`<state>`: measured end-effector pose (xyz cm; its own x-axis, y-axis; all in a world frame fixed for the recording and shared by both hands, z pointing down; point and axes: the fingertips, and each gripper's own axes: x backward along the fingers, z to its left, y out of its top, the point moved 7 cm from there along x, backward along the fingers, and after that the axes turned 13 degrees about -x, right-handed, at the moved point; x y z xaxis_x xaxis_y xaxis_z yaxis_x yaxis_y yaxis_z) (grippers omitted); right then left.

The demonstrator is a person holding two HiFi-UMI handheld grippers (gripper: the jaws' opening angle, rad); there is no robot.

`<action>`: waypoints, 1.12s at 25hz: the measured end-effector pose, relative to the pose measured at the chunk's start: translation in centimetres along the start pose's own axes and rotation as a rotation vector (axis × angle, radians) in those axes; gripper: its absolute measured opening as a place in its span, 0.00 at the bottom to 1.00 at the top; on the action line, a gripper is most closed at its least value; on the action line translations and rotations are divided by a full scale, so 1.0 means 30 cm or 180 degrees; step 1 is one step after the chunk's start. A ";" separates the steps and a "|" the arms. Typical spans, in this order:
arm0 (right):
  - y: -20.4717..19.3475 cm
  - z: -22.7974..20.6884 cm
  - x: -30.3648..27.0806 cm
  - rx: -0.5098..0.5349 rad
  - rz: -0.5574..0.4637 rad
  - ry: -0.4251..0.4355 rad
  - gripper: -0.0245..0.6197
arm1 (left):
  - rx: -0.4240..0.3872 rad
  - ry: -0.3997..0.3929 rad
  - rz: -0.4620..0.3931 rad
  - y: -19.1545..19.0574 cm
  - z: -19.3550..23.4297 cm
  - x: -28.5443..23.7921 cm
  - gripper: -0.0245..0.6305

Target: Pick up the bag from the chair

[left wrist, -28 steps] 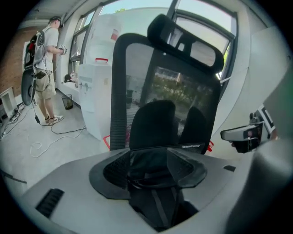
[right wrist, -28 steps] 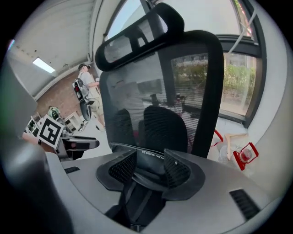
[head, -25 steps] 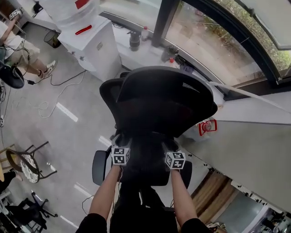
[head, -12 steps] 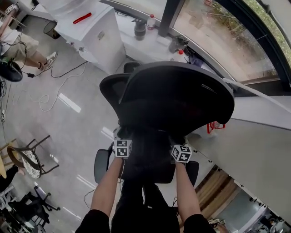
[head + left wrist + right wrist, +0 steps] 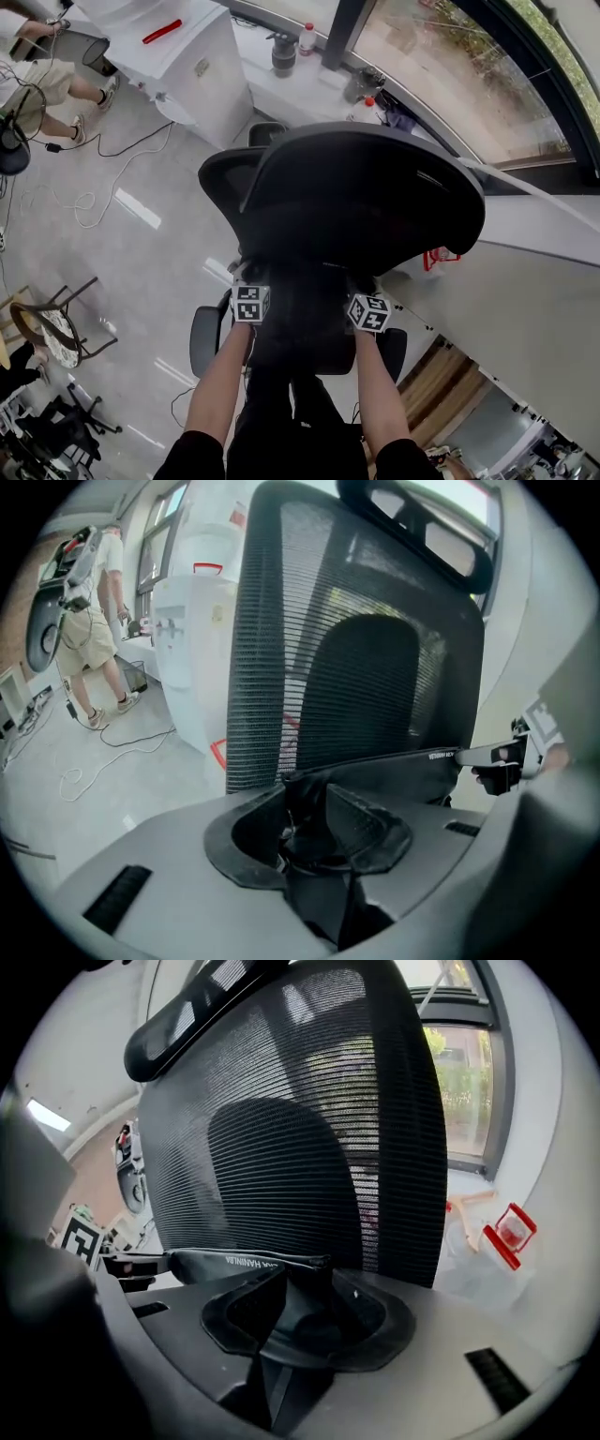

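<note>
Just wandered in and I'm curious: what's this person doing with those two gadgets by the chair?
A person holds a claw tool in each hand at a black mesh office chair. The left claw and the right claw are each clamped on the top edge of a black bag, which stretches between them in front of the backrest. Whether the bag has left the seat can't be told.

My grey left gripper [image 5: 314, 832] and right gripper [image 5: 305, 1312], black-lined jaws, a black-and-white marker cube [image 5: 250, 304] on each, my short black sleeves [image 5: 192, 459].
</note>
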<state>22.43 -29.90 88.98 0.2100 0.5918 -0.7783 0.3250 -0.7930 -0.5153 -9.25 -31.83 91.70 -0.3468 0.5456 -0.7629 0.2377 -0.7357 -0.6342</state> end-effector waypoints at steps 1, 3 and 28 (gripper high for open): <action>0.001 -0.001 0.001 0.0020 0.0011 -0.0027 0.24 | -0.0011 -0.0006 0.0008 -0.003 0.001 0.004 0.23; 0.001 -0.002 0.010 0.0088 0.0044 -0.0070 0.20 | -0.0061 -0.0009 0.0030 -0.011 0.001 0.014 0.20; -0.097 0.089 0.544 0.0555 -0.0241 0.0336 0.09 | -0.0397 -0.0149 -0.0639 -0.021 -0.199 0.582 0.11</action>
<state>22.46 -18.33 76.82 0.2894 0.6553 -0.6977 0.1811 -0.7532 -0.6323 -10.05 -19.44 78.02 -0.4392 0.6546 -0.6153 0.2689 -0.5576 -0.7853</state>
